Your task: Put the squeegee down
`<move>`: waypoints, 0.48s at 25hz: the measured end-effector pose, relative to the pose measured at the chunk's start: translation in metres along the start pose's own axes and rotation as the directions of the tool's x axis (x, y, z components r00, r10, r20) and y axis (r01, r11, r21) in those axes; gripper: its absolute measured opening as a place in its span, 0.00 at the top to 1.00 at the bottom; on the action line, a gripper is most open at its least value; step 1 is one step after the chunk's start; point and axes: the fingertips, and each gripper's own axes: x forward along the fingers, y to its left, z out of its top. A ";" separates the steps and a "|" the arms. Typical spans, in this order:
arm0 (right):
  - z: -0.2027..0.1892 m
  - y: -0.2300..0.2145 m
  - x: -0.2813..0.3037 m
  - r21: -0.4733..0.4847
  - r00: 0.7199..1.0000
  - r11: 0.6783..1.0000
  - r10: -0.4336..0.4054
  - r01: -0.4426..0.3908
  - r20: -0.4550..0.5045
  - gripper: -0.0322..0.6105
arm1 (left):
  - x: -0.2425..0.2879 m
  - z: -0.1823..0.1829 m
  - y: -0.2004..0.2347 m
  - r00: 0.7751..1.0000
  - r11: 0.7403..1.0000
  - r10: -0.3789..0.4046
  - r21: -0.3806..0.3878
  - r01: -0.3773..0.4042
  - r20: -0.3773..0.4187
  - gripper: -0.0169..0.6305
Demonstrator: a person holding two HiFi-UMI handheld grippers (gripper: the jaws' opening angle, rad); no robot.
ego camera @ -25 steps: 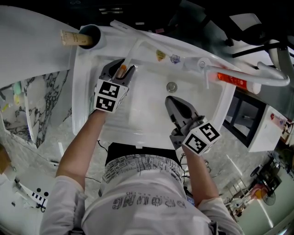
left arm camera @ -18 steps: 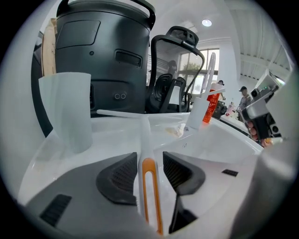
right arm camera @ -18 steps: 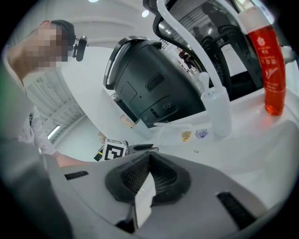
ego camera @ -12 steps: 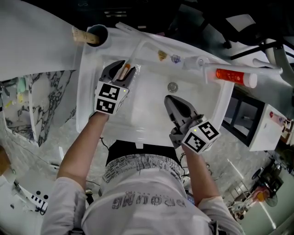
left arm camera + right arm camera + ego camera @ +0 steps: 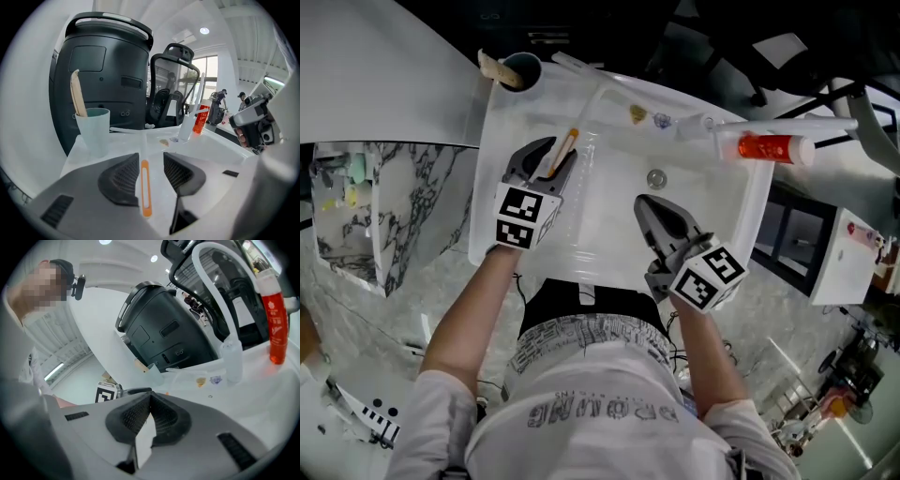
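Only print I see runs across my shirt [image 5: 598, 411], upside down, too garbled to read. Label on the red bottle [image 5: 766, 148] at the sink's [image 5: 490, 187] far right corner: unreadable.

A squeegee [image 5: 562, 153] lies on the left ledge of a sink [image 5: 487, 202], between the parted jaws of the left gripper [image 5: 151, 165], nearer the left jaw. A cup [image 5: 523, 67] stands at the sink's far left corner with a stick [image 5: 77, 93] in it. A drain [image 5: 656, 177] sits mid-basin, just beyond the right gripper [image 5: 649, 204], which hangs over the basin with jaws together. A bottle [image 5: 766, 148] lies across the far right rim. A large bin [image 5: 98, 70] stands behind the sink.
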 end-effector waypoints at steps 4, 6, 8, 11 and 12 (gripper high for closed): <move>-0.003 0.015 -0.002 -0.016 1.000 1.000 0.000 0.000 0.011 0.94 | -0.021 0.002 -0.007 1.000 1.000 -0.008 -0.010 0.009 0.022 0.70; -0.005 0.022 -0.003 -0.023 1.000 1.000 -0.003 0.004 0.012 0.94 | -0.030 0.003 -0.011 0.999 1.000 -0.013 -0.007 0.014 0.030 0.70; -0.007 0.029 -0.004 -0.031 1.000 0.999 -0.011 0.011 0.012 0.94 | -0.040 0.004 -0.014 0.999 1.000 -0.020 -0.004 0.020 0.039 0.70; -0.010 0.041 -0.005 -0.042 1.000 0.999 -0.009 0.010 0.023 0.94 | -0.056 0.006 -0.017 0.998 1.000 -0.025 0.001 0.025 0.053 0.70; -0.011 0.045 -0.006 -0.047 1.000 0.999 -0.010 0.011 0.020 0.94 | -0.062 0.007 -0.018 0.998 1.000 -0.025 0.004 0.025 0.059 0.70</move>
